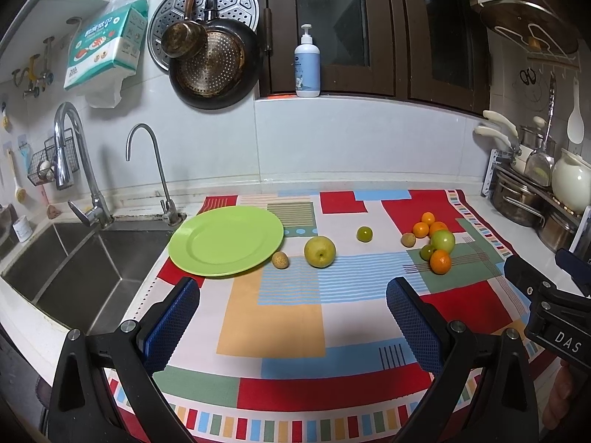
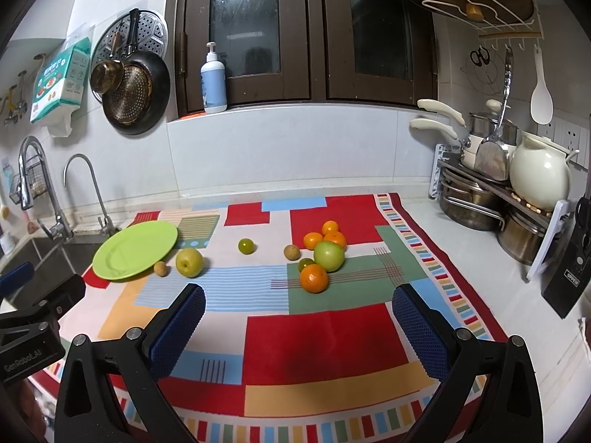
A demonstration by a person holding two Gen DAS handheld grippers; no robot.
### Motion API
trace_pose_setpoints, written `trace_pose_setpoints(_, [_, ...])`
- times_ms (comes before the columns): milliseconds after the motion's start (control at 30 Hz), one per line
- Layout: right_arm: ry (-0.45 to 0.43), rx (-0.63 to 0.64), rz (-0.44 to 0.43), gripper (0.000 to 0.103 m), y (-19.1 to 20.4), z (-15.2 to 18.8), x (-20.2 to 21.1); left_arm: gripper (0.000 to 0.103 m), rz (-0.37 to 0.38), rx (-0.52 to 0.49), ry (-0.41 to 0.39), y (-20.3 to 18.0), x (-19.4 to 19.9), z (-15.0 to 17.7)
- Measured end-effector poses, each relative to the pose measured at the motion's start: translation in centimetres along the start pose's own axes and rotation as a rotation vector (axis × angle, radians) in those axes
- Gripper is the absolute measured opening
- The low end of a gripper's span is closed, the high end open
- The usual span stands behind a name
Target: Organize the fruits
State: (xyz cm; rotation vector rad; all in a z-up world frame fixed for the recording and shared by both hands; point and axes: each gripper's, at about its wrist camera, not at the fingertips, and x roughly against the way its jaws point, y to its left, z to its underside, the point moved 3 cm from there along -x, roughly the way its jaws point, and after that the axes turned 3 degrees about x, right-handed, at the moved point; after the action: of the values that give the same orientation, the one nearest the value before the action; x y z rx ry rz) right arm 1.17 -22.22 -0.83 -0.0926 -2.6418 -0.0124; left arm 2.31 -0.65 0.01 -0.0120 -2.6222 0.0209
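Opening step; nothing gathered. Left claw (image 1: 293, 301) and right claw (image 2: 298, 304) gape wide, empty. Green plate (image 1: 226, 245) lies ahead-left, bare. Nearest orange (image 2: 313, 278) sits just ahead of right claw: advance, close.

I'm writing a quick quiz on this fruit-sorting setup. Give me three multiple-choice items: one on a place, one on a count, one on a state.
1. Where does the yellow pear lie?
A. On the plate
B. On the cloth, right of the plate
C. In the sink

2. How many orange citrus fruits show?
A. Two
B. Four
C. Six

3. What state is the green plate in?
A. Empty
B. Holding fruit
C. Upside down

Answers: 1 B, it sits on the patterned cloth just off the rim. 2 B, three cluster behind the green apple and one lies in front. 3 A, no fruit rests on it; both claws, left claw and right claw, are open and empty.
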Motion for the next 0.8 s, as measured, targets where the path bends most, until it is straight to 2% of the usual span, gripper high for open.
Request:
trace_pose_setpoints(467, [0.006, 0.000, 0.009, 0.102, -0.1, -0.5, -0.8, 0.103, 0.027, -0.014, 0.004, -0.1, -1.4, -0.2])
trace_pose_setpoints(800, [0.025, -0.025, 0.033, 0.102, 0.4, -0.9, -3.2, 0.103, 0.062, -0.065, 0.007, -0.2, -4.5, -1.7])
